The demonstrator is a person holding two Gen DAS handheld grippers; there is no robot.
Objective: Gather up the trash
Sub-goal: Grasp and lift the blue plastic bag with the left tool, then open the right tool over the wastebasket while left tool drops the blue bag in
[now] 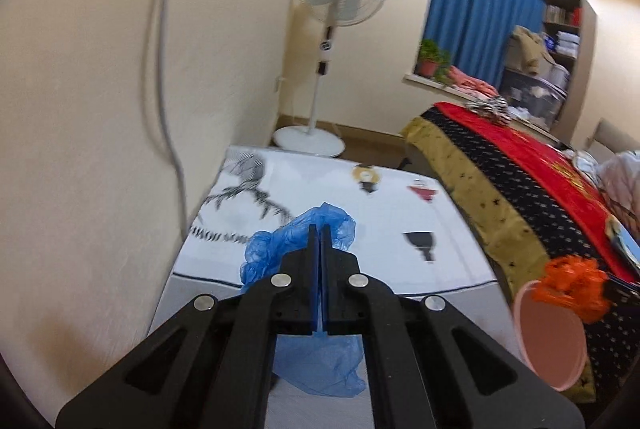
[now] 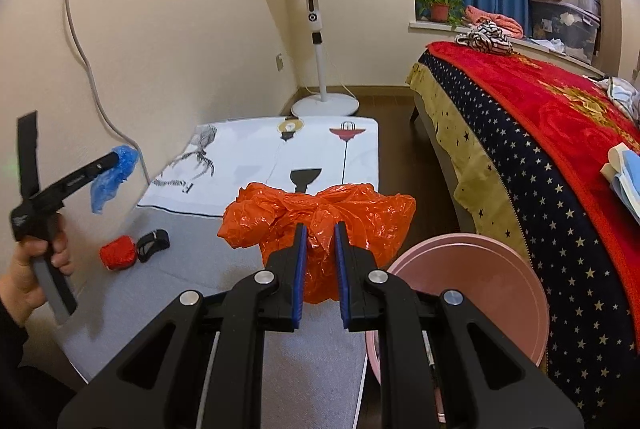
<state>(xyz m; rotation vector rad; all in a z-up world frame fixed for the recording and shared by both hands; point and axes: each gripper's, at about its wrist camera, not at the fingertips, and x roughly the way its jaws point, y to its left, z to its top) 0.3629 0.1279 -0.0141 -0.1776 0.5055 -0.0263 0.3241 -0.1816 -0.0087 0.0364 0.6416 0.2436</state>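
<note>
At far left in the right wrist view, we see our left gripper (image 2: 120, 159) w/ jaws fully closed on a crumpled blue plastic bag (image 2: 114, 175), lifted clear of the table (image 2: 192, 261). That piece is picked up but not yet binned. At 4 o'clock from it, a red wrapper ball (image 2: 117, 253) and a small black item (image 2: 153, 239) lie on the table, untouched; likely next. Center: our right gripper (image 2: 320, 235), jaws narrow, pinches an orange plastic bag (image 2: 320, 213), prob the trash bag. At 4 o'clock from that, a pink basin (image 2: 480, 285). Roughly a third done, approx.
</note>
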